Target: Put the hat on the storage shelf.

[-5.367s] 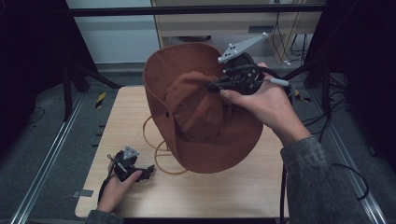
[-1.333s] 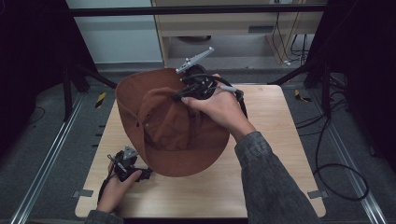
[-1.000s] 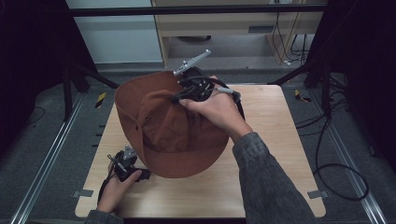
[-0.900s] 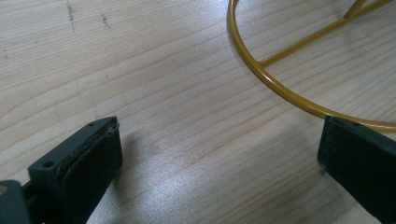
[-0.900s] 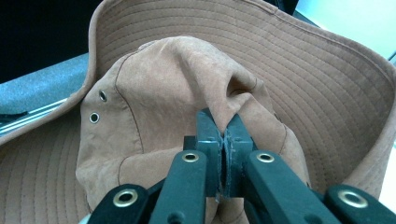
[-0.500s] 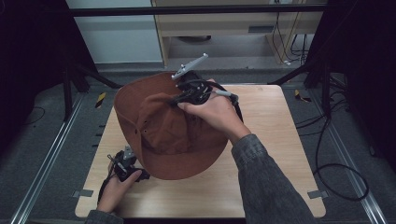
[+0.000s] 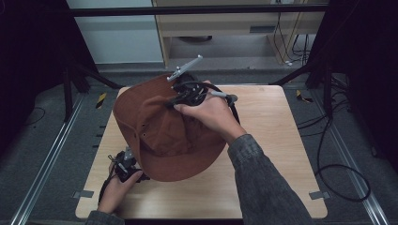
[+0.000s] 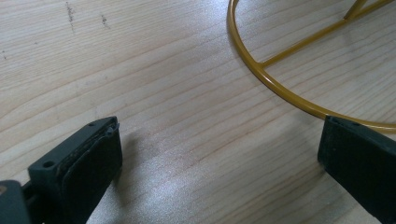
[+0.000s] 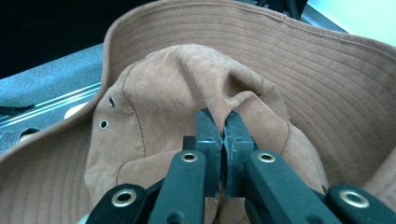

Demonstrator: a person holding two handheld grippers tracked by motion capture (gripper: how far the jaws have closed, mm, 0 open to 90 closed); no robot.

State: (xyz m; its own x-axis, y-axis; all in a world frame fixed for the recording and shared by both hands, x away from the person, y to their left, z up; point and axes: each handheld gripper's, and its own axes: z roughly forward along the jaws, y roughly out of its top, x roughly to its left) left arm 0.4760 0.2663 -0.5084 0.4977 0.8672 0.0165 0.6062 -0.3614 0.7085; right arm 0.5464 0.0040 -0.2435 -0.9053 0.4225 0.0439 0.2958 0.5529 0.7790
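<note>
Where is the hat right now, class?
In the high view the hat hangs over the table's left-centre, its crown pinched by the right gripper. Its near brim is just above the left gripper, by the table's near left edge.

Hat [image 7: 164,136] covers table [image 7: 281,140] left half; right half open.

High view looks down and forward over my wooden table [image 7: 281,140]. My left gripper [image 8: 219,154] camera skims close above that same tabletop; my right gripper [image 9: 223,135] camera stares close-up into the brown hat [image 9: 299,79], also seen from above.
</note>
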